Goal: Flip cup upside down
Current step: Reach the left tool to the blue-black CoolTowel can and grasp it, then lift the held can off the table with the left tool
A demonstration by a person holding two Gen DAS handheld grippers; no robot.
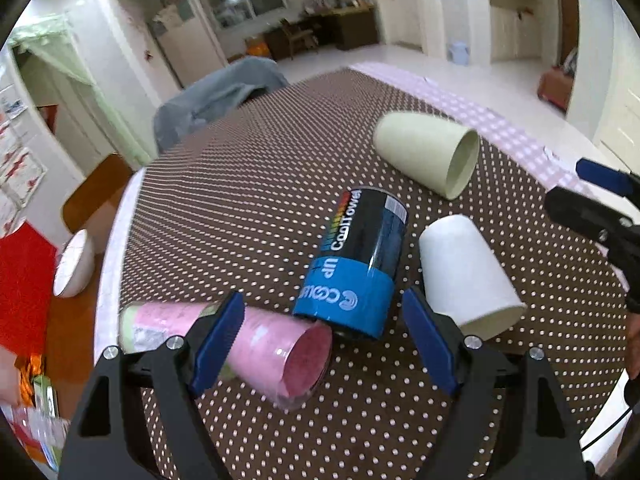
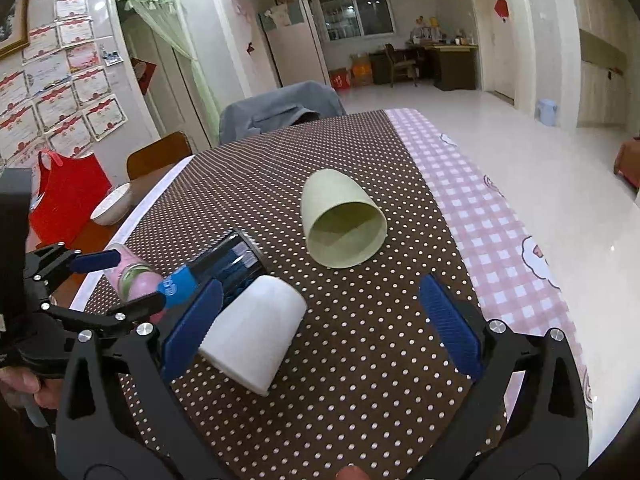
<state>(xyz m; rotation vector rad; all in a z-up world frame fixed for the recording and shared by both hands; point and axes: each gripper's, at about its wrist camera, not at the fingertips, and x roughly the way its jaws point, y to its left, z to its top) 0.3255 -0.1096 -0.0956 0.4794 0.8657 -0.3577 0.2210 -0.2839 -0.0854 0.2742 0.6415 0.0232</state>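
Observation:
Several cups lie on their sides on the brown dotted tablecloth [image 1: 248, 184]. A pink cup [image 1: 272, 344] lies by my left gripper's left finger. A black and blue cup [image 1: 356, 268] lies between and beyond the fingers. A white cup [image 1: 464, 276] lies by the right finger. A pale green cup [image 1: 428, 152] lies farther off. My left gripper [image 1: 324, 340] is open and empty. My right gripper [image 2: 320, 320] is open and empty, with the white cup [image 2: 256, 328] at its left finger and the green cup [image 2: 340, 224] ahead.
A white bowl [image 1: 74, 264] sits on the wooden table left of the cloth. A chair draped in grey cloth [image 2: 280, 112] stands at the far side. A pink checked cloth [image 2: 500, 220] covers the table's right part. A red bag [image 2: 68, 196] hangs at left.

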